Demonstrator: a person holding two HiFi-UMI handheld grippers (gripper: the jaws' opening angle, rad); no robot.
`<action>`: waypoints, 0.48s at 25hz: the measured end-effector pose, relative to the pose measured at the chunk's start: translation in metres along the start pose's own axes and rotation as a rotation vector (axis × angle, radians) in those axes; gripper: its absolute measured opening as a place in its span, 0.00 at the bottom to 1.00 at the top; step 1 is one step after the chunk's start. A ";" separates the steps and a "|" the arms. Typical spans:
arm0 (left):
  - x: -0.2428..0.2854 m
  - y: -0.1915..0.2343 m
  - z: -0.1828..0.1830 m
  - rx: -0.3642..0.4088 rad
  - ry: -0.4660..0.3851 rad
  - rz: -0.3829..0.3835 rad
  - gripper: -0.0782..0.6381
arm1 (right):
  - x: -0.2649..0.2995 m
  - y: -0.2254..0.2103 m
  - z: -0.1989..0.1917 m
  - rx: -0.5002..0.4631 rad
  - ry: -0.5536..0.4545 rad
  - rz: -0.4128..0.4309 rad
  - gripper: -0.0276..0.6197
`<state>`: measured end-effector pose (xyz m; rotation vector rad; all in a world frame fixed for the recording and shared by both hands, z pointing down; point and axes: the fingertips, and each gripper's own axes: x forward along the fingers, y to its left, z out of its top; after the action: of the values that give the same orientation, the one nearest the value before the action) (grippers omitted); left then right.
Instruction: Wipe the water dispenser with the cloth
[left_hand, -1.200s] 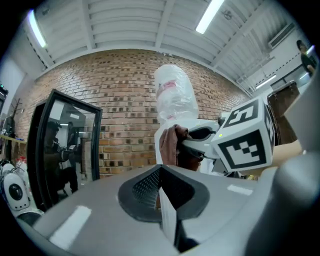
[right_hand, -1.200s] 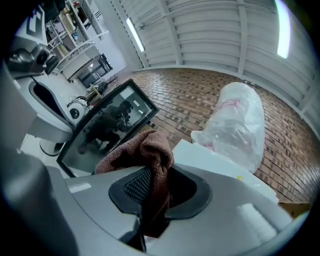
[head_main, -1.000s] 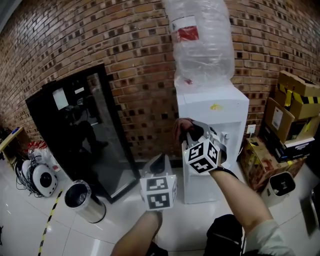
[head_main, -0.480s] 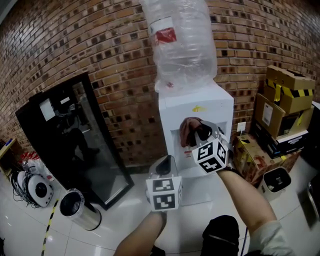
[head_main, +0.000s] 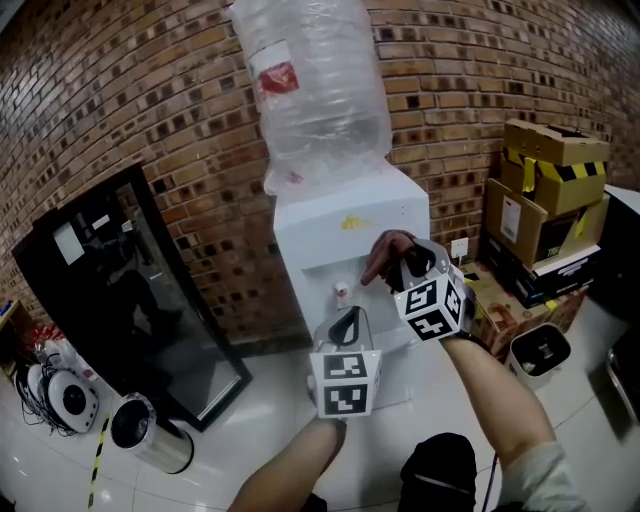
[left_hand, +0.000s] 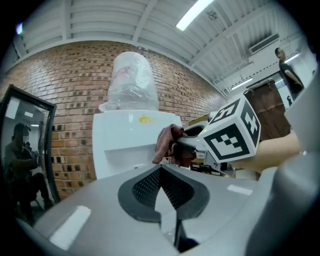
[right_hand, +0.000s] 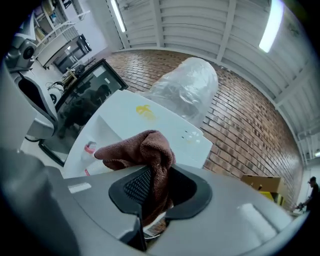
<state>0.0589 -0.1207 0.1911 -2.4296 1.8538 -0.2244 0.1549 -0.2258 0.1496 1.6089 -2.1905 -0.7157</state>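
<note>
The white water dispenser (head_main: 330, 225) stands against the brick wall with a clear bottle (head_main: 310, 90) upside down on top. My right gripper (head_main: 395, 262) is shut on a brown cloth (head_main: 383, 252) and holds it at the right part of the dispenser's front, beside the red tap (head_main: 341, 291). In the right gripper view the cloth (right_hand: 145, 152) bulges out between the pads, before the dispenser (right_hand: 150, 122). My left gripper (head_main: 348, 318) hangs lower, in front of the dispenser, shut and empty. In the left gripper view the pads meet at the tip of that gripper (left_hand: 160, 172), and the cloth (left_hand: 167, 142) shows ahead.
A black glass-door cabinet (head_main: 120, 290) leans on the wall at the left, with a steel bin (head_main: 140, 430) in front of it. Cardboard boxes (head_main: 545, 200) and a small white bin (head_main: 540, 350) stand right of the dispenser. The floor is glossy white tile.
The right gripper has carried the cloth across the dispenser's front from its left edge to its right part. The left gripper has moved right alongside it.
</note>
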 end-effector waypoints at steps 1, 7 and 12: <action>0.004 -0.007 0.002 0.003 -0.002 -0.012 0.11 | -0.001 -0.007 -0.007 0.008 0.010 -0.011 0.18; 0.026 -0.049 -0.001 -0.004 0.002 -0.075 0.11 | -0.008 -0.034 -0.044 0.054 0.068 -0.045 0.18; 0.037 -0.076 -0.007 -0.014 0.013 -0.121 0.11 | -0.008 -0.040 -0.070 0.078 0.102 -0.046 0.18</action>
<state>0.1400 -0.1362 0.2120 -2.5589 1.7199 -0.2354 0.2265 -0.2413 0.1839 1.6997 -2.1396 -0.5539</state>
